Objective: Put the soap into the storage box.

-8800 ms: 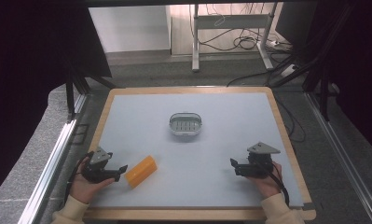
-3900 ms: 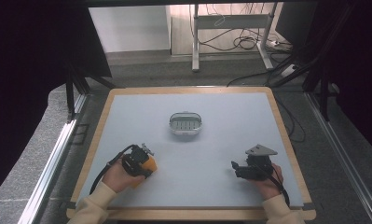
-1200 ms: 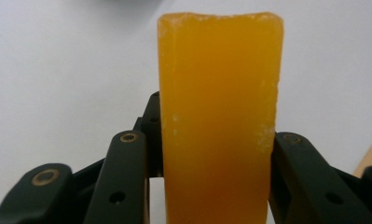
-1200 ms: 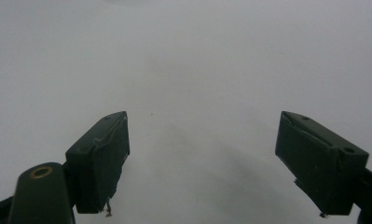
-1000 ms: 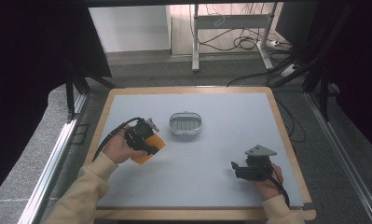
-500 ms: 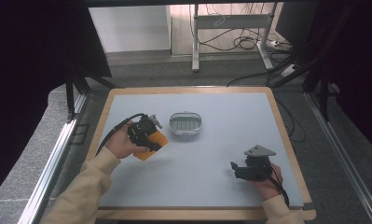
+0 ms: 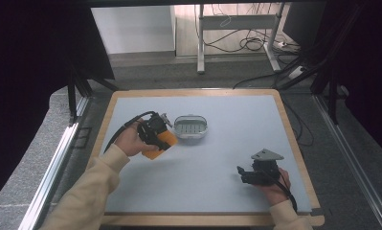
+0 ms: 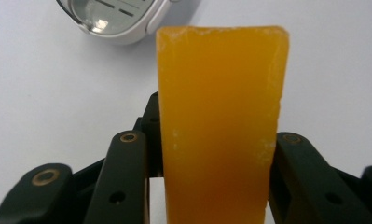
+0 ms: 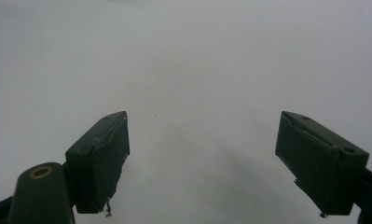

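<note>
Soap bar (image 8: 221, 126), unlabelled, gripped by left claw (image 7: 156, 132); right claw (image 9: 216, 163) gapes wide.

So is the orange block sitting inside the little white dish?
No, the orange block is clamped between the left gripper's jaws, and the white dish lies apart from it, beyond its far end.

One orange bar (image 7: 161, 143), one dish (image 7: 191, 127)

A pale table (image 7: 217, 158) with wooden rim carries a white dish (image 7: 190, 128).
</note>
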A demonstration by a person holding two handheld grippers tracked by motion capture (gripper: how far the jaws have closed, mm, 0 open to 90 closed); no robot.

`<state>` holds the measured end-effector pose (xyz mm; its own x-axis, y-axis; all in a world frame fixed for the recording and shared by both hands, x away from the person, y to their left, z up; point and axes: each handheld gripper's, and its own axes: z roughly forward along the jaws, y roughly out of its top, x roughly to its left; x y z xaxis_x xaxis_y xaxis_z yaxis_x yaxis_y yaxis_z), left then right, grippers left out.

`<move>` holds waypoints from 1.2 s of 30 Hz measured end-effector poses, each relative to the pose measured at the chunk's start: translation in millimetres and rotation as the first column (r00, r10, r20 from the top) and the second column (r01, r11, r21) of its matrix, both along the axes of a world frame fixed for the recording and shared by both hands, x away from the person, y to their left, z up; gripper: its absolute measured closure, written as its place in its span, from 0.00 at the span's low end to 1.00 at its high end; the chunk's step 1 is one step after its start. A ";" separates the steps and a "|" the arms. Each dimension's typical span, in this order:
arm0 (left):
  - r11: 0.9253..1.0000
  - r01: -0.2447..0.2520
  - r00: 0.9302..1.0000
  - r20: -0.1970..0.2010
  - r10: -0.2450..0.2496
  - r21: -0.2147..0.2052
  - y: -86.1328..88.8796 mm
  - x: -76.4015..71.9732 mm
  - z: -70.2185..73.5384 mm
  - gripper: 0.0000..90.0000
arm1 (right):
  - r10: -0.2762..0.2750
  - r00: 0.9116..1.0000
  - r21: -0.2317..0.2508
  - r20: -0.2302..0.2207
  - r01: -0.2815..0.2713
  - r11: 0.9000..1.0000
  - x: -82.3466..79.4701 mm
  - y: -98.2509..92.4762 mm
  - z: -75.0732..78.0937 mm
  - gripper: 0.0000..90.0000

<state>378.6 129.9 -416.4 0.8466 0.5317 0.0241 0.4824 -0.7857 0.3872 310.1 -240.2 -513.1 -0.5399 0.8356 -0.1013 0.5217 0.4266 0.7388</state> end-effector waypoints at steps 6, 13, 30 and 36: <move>1.000 0.008 1.000 0.013 -0.009 0.026 -5.1 9.3 6.2 0.69 | -0.001 1.000 0.001 -0.001 0.001 1.000 0.2 -0.2 -0.2 0.20; 0.999 0.029 0.999 0.022 -0.030 0.041 -10.2 18.6 9.4 0.69 | 0.001 1.000 0.003 -0.002 -0.001 1.000 0.6 -0.7 -0.5 0.20; 0.989 0.120 0.993 0.012 -0.121 0.082 -31.0 42.3 16.1 0.69 | 0.002 1.000 0.003 -0.004 -0.001 1.000 1.5 -1.6 -1.2 0.20; 0.985 0.140 0.990 0.008 -0.141 0.105 -38.2 46.7 17.1 0.69 | 0.004 1.000 0.002 -0.007 -0.003 1.000 1.9 -1.8 -1.9 0.20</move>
